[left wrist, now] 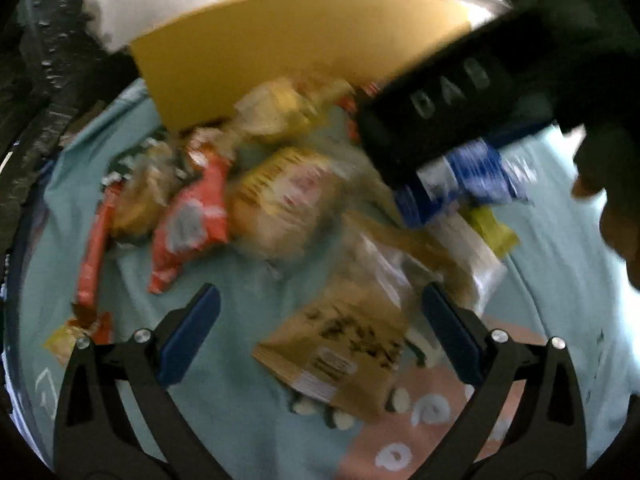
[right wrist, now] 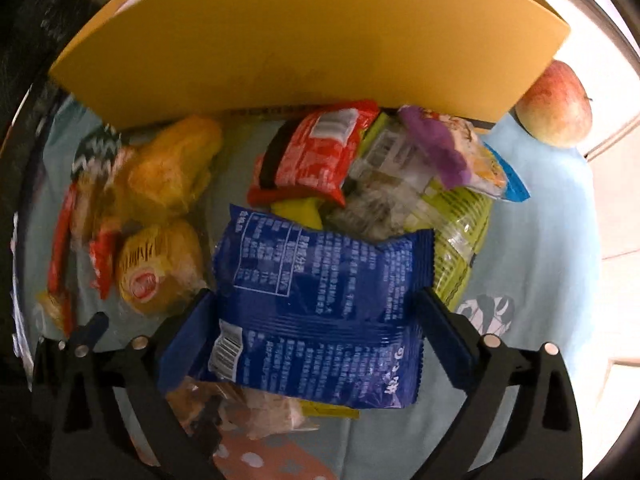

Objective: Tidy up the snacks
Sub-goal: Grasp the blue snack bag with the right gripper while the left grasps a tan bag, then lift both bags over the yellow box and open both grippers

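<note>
Between my right gripper's point(right wrist: 314, 320) spread fingers lies the blue packet point(right wrist: 320, 312), its edges at both pads; grip unconfirmed. Left gripper point(left wrist: 318, 320) open, hovering over a brown packet point(left wrist: 340, 344) on the light-blue cloth point(left wrist: 224, 392). Remaining snacks heaped before the yellow box point(right wrist: 304, 40). Apple point(right wrist: 554, 104) beside the box.

Blue packet point(right wrist: 320, 316) with white print, back face up, spanning the right tool's point(right wrist: 316, 332) gap. Red packet point(right wrist: 316, 152), yellow wrapped cakes point(right wrist: 160, 268) heaped ahead, before a yellow box point(right wrist: 304, 40).
</note>
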`<state>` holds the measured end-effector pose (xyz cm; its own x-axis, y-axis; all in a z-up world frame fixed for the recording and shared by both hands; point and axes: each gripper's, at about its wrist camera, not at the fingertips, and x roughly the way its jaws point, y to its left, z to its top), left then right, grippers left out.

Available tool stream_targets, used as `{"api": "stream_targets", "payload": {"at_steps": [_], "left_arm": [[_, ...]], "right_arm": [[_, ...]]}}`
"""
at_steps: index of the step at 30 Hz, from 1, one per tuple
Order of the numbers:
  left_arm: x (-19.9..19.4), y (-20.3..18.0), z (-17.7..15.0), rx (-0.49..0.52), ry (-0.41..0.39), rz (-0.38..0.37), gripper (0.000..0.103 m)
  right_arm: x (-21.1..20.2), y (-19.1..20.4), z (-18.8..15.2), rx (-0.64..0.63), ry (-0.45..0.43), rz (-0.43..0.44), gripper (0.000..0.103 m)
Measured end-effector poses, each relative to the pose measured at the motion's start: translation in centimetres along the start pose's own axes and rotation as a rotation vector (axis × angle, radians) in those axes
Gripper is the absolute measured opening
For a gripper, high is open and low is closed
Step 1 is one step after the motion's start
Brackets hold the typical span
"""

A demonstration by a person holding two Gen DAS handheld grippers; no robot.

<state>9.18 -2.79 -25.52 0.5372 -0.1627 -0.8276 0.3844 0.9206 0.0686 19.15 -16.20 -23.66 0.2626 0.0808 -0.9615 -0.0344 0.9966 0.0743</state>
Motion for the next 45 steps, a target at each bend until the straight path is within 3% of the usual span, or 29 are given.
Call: {"api": "stream_targets", "payload": {"at_steps": [3,5,7,8,10,17,25,33,39,42,43,44,45], "left_arm": [[0.0,-0.5,-1.1,0.057,-0.002,0.001,0.099],[-0.2,-0.4,-1.2,0.051,0.004,-0.075,0.074],[-0.5,-0.7,-1.0,0.080,-0.001,-0.074,0.059],[-0.6,-0.8,-0.9,0.090,-0.003,-0.069,0.041],[-1.1,-0.7,-0.4,0.084,-0.012,-0.083,0.040],[-4.1,0.2,0.7,0.025,-0.092,-0.104,0.039],[-9.0,0.4,2.4,-0.007,-0.212,-0.096,0.039],[-13.2,3.1,8.7,-0.105,-0.347,-0.038,0.039],[-14.7,4.9,14.5,-0.119,-0.375,0.035,0.039],[-13.3,4.8,14.5,-0.082,-0.286,-0.016,0.040],[-12.3,4.3,13.6,-0.055,-0.252,-0.022,0.049],[-11.4,3.7,12.5,-0.029,-0.225,-0.013,0.065],[-10.2,3.0,11.0,-0.008,-0.197,0.018,0.073]], "right_arm": [[-0.8,-0.3,-0.7,-0.058,-0.020,-0.002,0.076],[-1.2,-1.0,-1.2,-0.060,-0.018,0.011,0.069],[-1.9,-2.4,-2.0,-0.032,-0.025,0.062,0.066],[-2.3,-3.1,-2.4,-0.017,-0.032,0.079,0.065],[-3.3,-4.7,-3.2,0.005,-0.051,0.092,0.065],[-7.3,-7.1,-5.5,0.061,-0.126,0.147,0.065],[-11.8,-9.0,-6.5,0.061,-0.229,0.133,0.065],[-17.7,-9.1,-4.2,0.021,-0.355,0.127,0.065],[-21.6,-8.1,-0.1,-0.023,-0.443,0.111,0.065],[-22.3,-8.2,0.3,-0.011,-0.451,0.138,0.065],[-22.1,-8.3,0.0,-0.006,-0.445,0.147,0.065],[-21.6,-8.4,-0.4,0.001,-0.433,0.157,0.065],[-21.1,-8.6,-0.6,0.007,-0.422,0.165,0.065]]}}
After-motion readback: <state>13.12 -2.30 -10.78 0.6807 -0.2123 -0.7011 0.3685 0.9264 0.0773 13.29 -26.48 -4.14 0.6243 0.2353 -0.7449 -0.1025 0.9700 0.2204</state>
